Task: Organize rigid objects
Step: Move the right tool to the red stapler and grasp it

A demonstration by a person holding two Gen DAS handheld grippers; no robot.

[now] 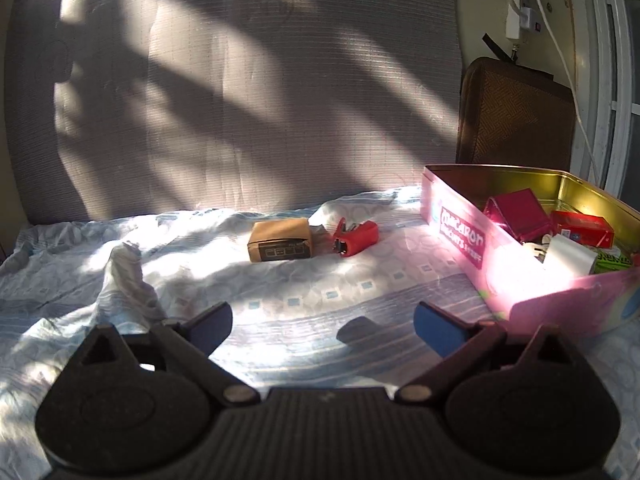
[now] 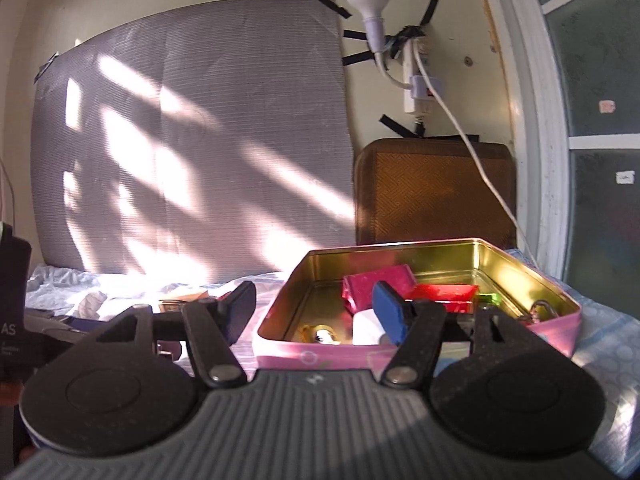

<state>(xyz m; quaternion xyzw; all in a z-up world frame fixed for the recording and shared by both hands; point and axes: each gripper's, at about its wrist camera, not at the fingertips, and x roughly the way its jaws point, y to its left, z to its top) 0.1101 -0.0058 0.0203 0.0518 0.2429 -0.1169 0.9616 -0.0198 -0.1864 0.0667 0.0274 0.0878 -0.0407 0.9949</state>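
A pink tin (image 1: 460,236) with a gold inside stands on the bed at the right. It holds a magenta box (image 1: 518,214), a red box (image 1: 582,228), a white block (image 1: 568,258) and a green item (image 1: 610,262). To its left on the sheet lie a brown cardboard box (image 1: 279,239) and a small red gadget (image 1: 356,238). My left gripper (image 1: 322,326) hangs open and empty over the sheet, short of both. My right gripper (image 2: 316,312) is open and empty in front of the tin (image 2: 280,344), its right pad over the tin's near rim.
A grey mattress (image 1: 240,88) leans upright behind the bed. A brown woven case (image 2: 434,192) stands behind the tin, under a wall socket with a white cable (image 2: 472,148). The sheet (image 1: 124,280) is bunched into a ridge at the left. A dark object (image 2: 12,304) sits at the far left edge.
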